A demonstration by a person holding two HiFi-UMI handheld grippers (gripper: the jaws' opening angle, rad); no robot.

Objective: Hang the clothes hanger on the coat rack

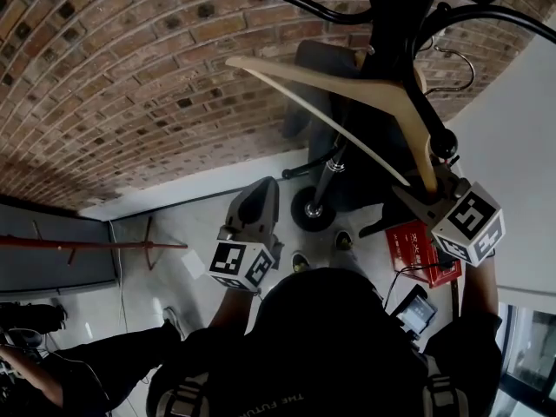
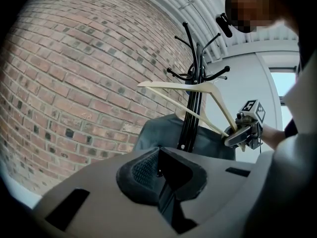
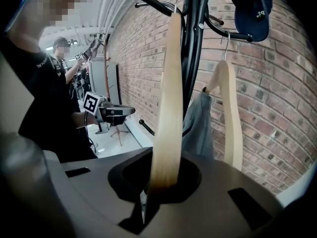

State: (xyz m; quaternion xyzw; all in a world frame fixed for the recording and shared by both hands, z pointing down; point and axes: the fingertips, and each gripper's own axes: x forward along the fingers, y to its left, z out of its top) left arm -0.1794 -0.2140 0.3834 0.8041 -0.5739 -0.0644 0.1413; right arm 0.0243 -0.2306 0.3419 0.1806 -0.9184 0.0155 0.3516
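My right gripper (image 1: 427, 189) (image 3: 161, 187) is shut on one end of a pale wooden clothes hanger (image 1: 330, 89) (image 2: 198, 89) (image 3: 168, 108). It holds the hanger slanted against the black coat rack (image 1: 334, 168) (image 2: 193, 108) (image 3: 195, 43), just below the rack's curved hooks. The hanger's metal hook is lost against the pole, so I cannot tell whether it rests on a rack hook. My left gripper (image 1: 256, 200) (image 2: 159, 172) (image 3: 116, 110) hangs to the left of the rack, shut and holding nothing.
On the rack hang a second wooden hanger (image 3: 230, 108), a grey garment (image 3: 198, 128) (image 2: 163, 133) and a dark cap (image 3: 252, 9). The brick wall (image 1: 130, 76) stands close behind. A red box (image 1: 417, 250) lies on the floor. Another person (image 3: 62, 58) stands further back.
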